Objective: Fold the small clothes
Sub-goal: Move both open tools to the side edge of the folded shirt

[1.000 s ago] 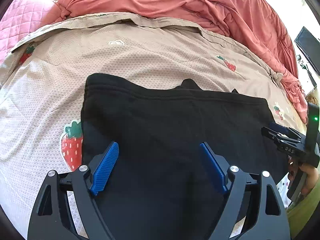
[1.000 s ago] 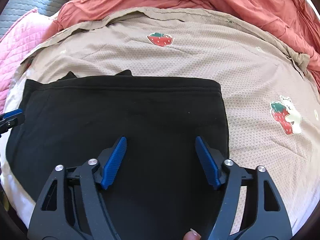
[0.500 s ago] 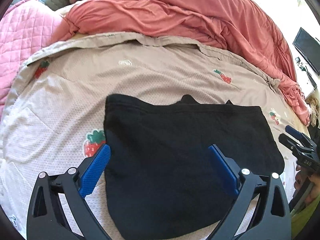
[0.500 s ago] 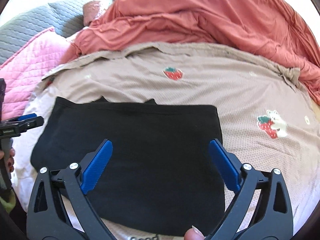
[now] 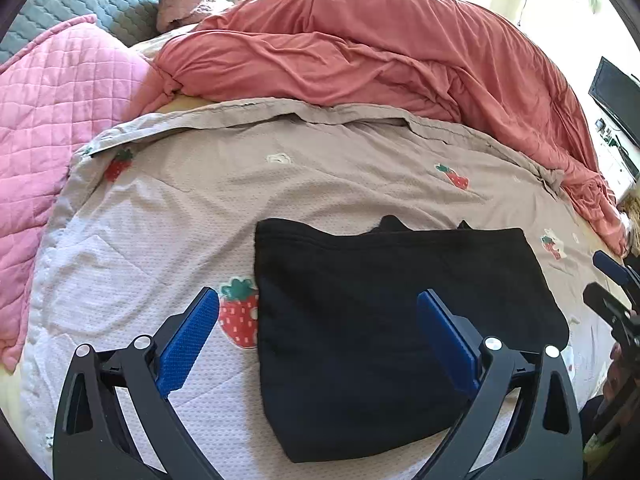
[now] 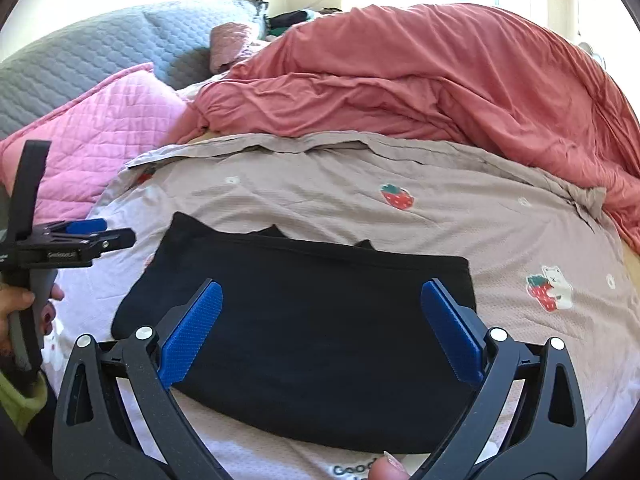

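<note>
The folded black garment lies flat on the strawberry-print sheet of the bed. The left tongs stand wide and hold nothing; so do the right tongs. Only the left wrist view shows a dark screen at 2 o'clock. Only the right wrist view shows a fingertip at 6 o'clock. The garment's near edge is partly hidden behind the fingers.

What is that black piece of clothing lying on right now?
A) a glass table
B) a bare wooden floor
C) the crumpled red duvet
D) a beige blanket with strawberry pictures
D: the black garment lies flat on the beige strawberry blanket, while the red duvet sits bunched up behind it.
</note>
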### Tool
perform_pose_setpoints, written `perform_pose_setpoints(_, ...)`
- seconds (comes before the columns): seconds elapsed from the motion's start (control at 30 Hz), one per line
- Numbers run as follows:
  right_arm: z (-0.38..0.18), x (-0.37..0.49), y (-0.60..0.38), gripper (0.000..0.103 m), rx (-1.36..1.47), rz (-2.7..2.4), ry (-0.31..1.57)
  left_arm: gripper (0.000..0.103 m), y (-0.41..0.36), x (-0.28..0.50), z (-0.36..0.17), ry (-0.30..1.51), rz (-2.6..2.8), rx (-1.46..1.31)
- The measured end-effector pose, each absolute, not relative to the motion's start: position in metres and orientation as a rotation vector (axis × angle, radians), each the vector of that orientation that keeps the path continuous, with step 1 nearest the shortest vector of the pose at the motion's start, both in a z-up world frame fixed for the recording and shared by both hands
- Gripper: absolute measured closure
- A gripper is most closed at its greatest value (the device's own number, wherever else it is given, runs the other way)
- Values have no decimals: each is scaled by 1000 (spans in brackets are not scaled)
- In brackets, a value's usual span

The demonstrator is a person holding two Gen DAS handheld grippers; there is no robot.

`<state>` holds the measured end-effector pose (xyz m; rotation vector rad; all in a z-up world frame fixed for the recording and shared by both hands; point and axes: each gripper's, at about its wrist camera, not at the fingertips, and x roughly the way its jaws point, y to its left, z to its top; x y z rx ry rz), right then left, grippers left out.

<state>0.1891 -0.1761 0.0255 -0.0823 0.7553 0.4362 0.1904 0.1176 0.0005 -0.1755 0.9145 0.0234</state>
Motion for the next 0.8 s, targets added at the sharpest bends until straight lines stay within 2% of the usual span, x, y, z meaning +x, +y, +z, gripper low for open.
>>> perform_pose_setpoints(0.8, 10, 132, -52, 9, -292, 566, 754, 4, 183, 178, -5, 890, 128, -197)
